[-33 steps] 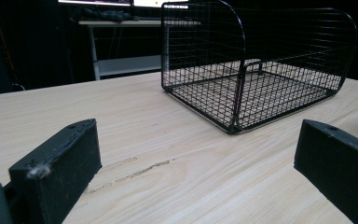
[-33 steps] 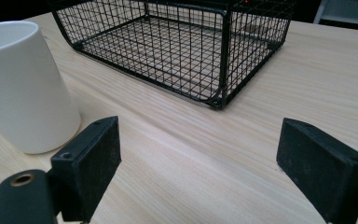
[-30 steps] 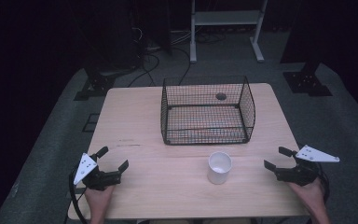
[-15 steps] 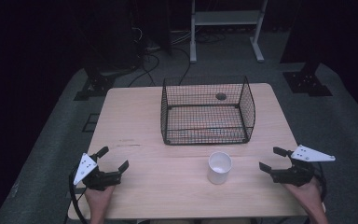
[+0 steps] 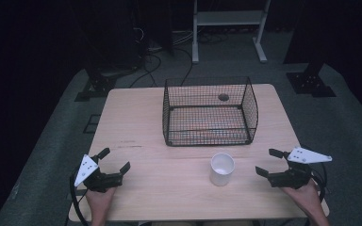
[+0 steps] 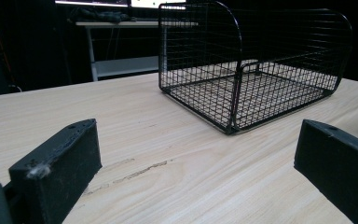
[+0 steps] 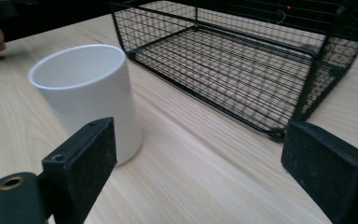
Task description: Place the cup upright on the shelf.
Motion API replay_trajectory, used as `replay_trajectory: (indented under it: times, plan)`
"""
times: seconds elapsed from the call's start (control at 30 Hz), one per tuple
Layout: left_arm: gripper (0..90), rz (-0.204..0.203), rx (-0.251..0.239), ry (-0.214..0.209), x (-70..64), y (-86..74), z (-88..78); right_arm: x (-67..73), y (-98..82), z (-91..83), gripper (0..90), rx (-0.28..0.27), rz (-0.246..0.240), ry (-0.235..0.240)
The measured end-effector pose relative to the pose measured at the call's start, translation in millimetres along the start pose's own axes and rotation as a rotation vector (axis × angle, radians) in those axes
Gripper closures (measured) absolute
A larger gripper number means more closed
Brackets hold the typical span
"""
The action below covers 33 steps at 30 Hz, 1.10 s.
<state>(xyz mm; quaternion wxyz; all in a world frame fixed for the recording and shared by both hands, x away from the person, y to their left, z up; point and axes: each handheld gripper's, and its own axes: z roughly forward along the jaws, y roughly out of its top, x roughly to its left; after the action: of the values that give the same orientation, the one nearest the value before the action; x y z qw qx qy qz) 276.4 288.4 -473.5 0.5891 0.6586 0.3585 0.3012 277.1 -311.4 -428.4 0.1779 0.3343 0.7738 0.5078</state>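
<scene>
**Cup sits left of the right gripper's jaws, right hand is the near one**

Table [image 5: 136,127]: light wood top. It carries a wire basket, a white cup and both grippers.

Wire basket [image 5: 207,113]: black mesh, open top, centred toward the far edge. Looks empty. Long side runs parallel to the far edge.

White cup [image 5: 222,169]: upright, mouth up, no handle seen. It stands just in front of the basket's near wall and apart from it, a bit right of table centre, toward the near edge. Axis vertical, so any sideways grasp across the wall works.

Right gripper [image 5: 270,163]: near the right end of the near edge, jaws spread wide, holding nothing, pointed left toward the cup. In the right gripper view the cup [image 7: 89,95] lies off the left jaw, partly behind it, not between the jaws; the basket [image 7: 242,60] fills the centre line. My read: the hand needs to swing or slide left to put the cup between the jaws before closing.

Left gripper [image 5: 114,160]: near-left corner, jaws wide apart, empty, well away from the cup. Its own view looks at the basket [image 6: 251,74], with just a pale sliver at the right edge that is likely the cup.

Call: the right hand is clearly closer, so the cup is its job. Gap to close is mostly lateral.
</scene>
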Motion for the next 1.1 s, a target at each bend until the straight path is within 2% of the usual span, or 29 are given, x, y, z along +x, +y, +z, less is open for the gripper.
replay_trajectory:
  times: [0.13,0.7,0.87,0.93,1.1]
  plan:
    - [0.0,0.0,0.0,-0.001,0.2,0.0,0.0,8.9,7.6,5.3,9.3,-0.005,-0.017,0.034]
    - [0.0,0.0,-0.001,-0.001,0.0,0.0,-0.2,37.9,20.4,33.4,8.3,0.041,-0.07,0.173]
    - [0.0,-0.001,-0.002,-0.001,0.2,0.0,-0.2,43.1,22.5,38.8,8.2,0.049,-0.082,0.191]
    - [0.0,0.0,-0.001,-0.001,0.0,0.0,-0.2,46.5,23.1,42.1,4.1,0.052,-0.085,0.209]
    - [0.0,-0.001,-0.001,-0.001,0.1,0.0,-0.2,52.9,25.0,48.5,3.1,0.064,-0.101,0.226]
